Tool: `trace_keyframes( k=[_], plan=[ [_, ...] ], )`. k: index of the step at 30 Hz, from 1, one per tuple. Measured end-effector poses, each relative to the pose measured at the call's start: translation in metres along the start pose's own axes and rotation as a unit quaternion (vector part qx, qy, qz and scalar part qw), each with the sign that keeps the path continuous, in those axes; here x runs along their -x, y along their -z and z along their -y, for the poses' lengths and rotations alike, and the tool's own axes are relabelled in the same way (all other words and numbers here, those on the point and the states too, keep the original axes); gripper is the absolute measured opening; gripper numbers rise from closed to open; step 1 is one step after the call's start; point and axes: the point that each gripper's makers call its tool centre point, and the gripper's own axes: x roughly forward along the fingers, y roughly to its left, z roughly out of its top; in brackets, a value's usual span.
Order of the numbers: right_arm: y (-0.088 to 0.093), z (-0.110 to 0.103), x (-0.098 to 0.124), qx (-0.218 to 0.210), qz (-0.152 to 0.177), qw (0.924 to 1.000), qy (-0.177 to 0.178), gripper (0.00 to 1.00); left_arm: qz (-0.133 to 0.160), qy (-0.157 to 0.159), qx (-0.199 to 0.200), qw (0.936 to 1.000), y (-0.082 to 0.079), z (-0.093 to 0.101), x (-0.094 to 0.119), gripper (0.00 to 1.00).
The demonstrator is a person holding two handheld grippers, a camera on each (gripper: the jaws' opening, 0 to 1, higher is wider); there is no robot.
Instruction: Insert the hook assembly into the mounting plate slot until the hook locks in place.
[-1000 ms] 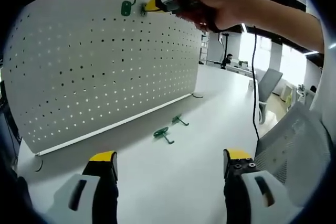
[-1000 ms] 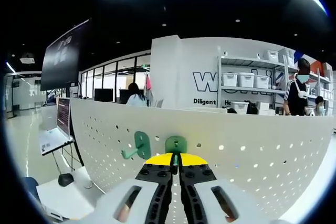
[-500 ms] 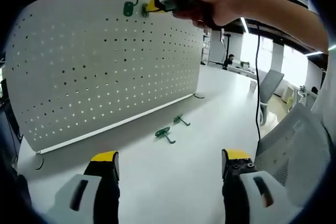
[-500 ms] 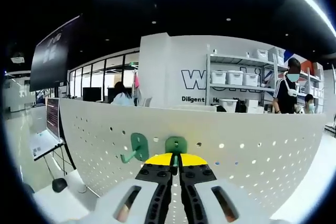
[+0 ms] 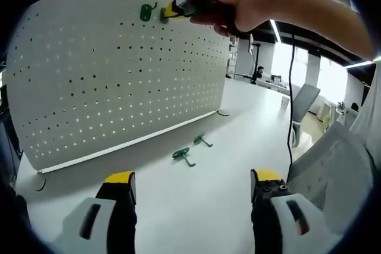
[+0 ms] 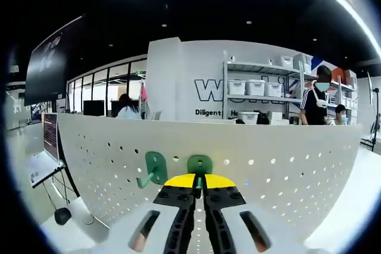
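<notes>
Up near the top edge of the white pegboard (image 5: 119,69), the right gripper (image 6: 199,181) has its yellow-tipped jaws pinched together on a green hook (image 6: 199,164), pressing it flat against the board. In the left gripper view that same gripper (image 5: 178,8) shows high up, with the person's hand (image 5: 250,4) wrapped around it and a black cable hanging down behind. Just beside the held hook sits another green hook (image 6: 152,169), already on the board with its prong curling out to the side. Two more hooks (image 5: 189,150) lie on the white table (image 5: 190,206) in front of the board's foot, close together. The left gripper (image 5: 189,184) hangs low over the table, its jaws spread wide and holding nothing.
</notes>
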Motion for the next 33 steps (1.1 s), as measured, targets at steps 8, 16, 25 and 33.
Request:
trace_keyframes(
  k=[8, 16, 25, 33],
  plan=[
    [0.001, 0.001, -0.001, -0.013, 0.012, 0.9998, 0.011, 0.02, 0.017, -0.005, 0.007, 0.9998, -0.008, -0.005, 0.003, 0.8],
    [0.002, 0.001, 0.001, -0.009, 0.01, 0.9999, 0.004, 0.03, 0.019, -0.007, 0.008, 0.9998, -0.009, -0.006, 0.003, 0.79],
    [0.003, -0.002, 0.003, 0.01, 0.01, 0.9993, -0.035, 0.05, 0.02, -0.01, 0.013, 0.9997, -0.009, -0.008, 0.004, 0.79],
    [0.005, -0.014, 0.006, 0.041, 0.02, 0.9961, -0.076, 0.22, 0.013, -0.005, 0.008, 0.9999, -0.006, -0.005, 0.003, 0.79]
  ],
)
